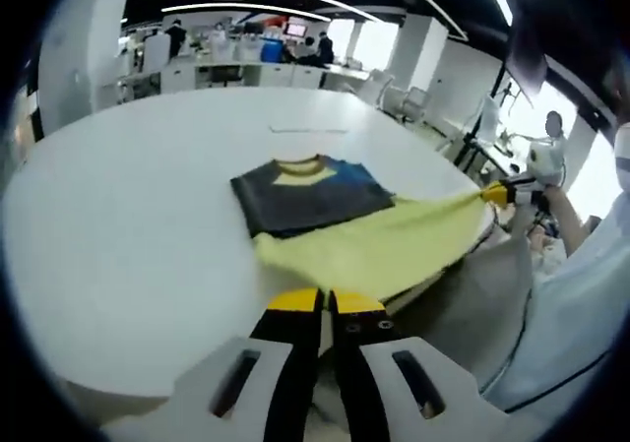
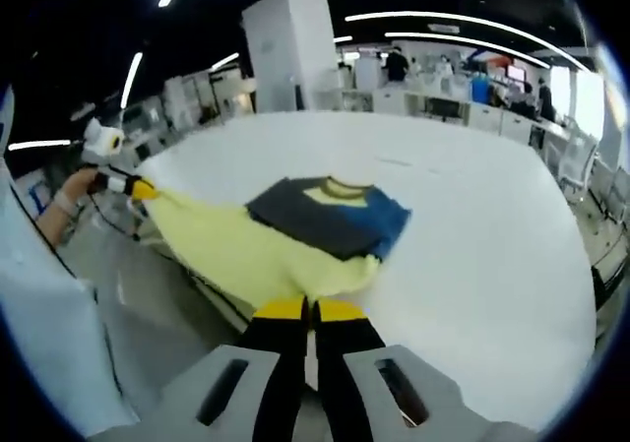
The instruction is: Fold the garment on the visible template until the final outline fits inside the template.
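One garment [image 1: 325, 206] at frame centre; my left gripper [image 1: 325, 301] and right gripper [image 2: 311, 309] each clamp its yellow hem, over one white table [image 1: 118, 216] in an office.

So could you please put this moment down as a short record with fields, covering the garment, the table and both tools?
garment: T-shirt, dark grey, blue and yellow, upper part on the table, yellow lower part stretched off the near edge
table: white, large, rounded
left tool: shut on the yellow hem
right tool: shut on the yellow hem
template: cannot make one out
background: open office with desks and people
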`<control>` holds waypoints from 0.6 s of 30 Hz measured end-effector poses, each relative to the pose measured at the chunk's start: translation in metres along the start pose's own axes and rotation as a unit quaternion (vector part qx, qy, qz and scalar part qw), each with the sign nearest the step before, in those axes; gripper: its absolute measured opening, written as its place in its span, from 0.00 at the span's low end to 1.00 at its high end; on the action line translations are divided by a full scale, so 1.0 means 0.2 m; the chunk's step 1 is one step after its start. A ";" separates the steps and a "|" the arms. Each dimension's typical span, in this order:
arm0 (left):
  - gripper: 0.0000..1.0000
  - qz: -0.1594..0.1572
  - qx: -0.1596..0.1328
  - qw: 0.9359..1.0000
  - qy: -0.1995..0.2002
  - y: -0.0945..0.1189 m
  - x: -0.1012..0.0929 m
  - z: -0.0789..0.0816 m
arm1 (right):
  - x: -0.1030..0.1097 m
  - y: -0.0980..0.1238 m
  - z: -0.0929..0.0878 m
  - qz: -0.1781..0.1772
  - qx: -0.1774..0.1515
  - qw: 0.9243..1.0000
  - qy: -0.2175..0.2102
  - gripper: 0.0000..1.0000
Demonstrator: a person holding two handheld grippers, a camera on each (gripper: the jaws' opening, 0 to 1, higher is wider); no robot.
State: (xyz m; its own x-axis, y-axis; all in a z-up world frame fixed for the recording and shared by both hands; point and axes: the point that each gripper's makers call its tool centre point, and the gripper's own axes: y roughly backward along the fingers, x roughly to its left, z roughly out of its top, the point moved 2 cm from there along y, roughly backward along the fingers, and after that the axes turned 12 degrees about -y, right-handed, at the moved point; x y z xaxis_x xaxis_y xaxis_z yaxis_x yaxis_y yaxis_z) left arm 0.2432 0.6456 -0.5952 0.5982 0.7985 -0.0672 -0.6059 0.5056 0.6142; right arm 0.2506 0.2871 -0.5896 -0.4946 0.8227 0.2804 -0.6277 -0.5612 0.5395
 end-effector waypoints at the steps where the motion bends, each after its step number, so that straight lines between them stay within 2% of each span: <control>1: 0.00 0.000 -0.006 1.000 -0.002 0.01 0.00 0.01 | 0.00 0.00 0.01 0.002 -0.004 1.000 0.000 0.02; 4: 0.00 -0.014 -0.037 0.999 0.010 0.03 -0.03 0.06 | 0.00 0.02 0.04 0.006 -0.016 1.000 0.000 0.02; 12: 0.00 -0.003 -0.051 0.999 -0.003 0.08 -0.03 0.13 | 0.00 0.06 0.10 0.008 -0.039 0.999 0.002 0.02; 18: 0.00 0.002 -0.072 0.997 -0.025 0.14 -0.04 0.24 | 0.01 0.11 0.17 0.007 -0.055 0.998 0.019 0.02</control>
State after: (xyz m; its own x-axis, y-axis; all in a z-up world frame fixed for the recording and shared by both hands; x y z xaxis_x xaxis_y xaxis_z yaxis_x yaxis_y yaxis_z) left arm 0.2466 0.6387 -0.5391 0.6184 0.7855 -0.0241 -0.6756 0.5471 0.4942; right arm 0.2567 0.2795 -0.5501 -0.5247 0.8117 0.2566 -0.6817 -0.5811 0.4445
